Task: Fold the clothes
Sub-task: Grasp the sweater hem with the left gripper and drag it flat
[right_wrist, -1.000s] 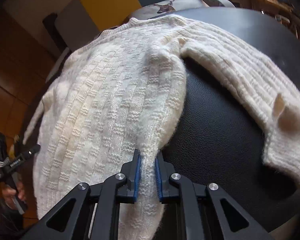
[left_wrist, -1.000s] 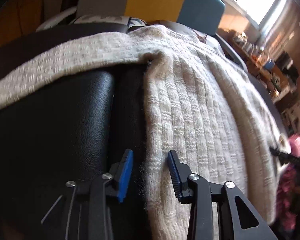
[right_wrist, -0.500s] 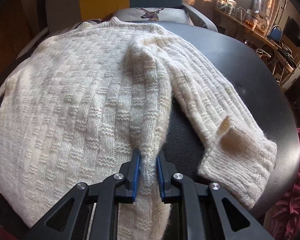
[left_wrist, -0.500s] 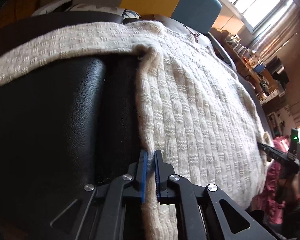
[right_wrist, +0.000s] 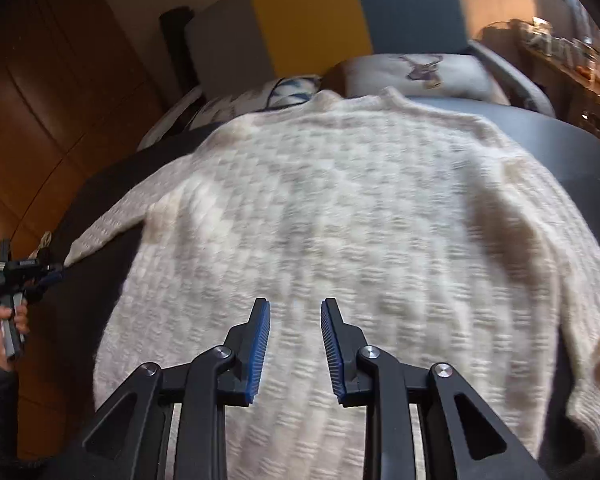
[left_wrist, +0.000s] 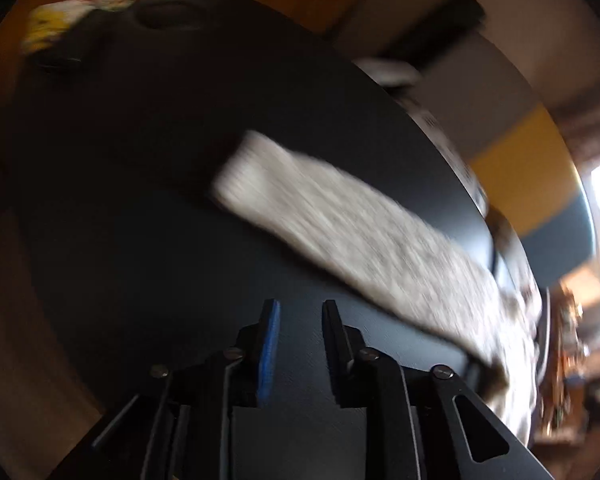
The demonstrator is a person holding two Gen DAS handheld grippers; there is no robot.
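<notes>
Sweater is laid flat on the table, so both tongs, left and right, are held wide, nothing gripped.

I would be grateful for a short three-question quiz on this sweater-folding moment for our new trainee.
1. True or false: the right gripper is clamped on the sweater.
2. What lies ahead of the left gripper on the black table: A) a sleeve, B) a towel, C) a sock?
3. Fill in: the cushion beyond the collar shows a ____.

Key: 1 false, both grippers are open; 2 A; 3 deer.
</notes>
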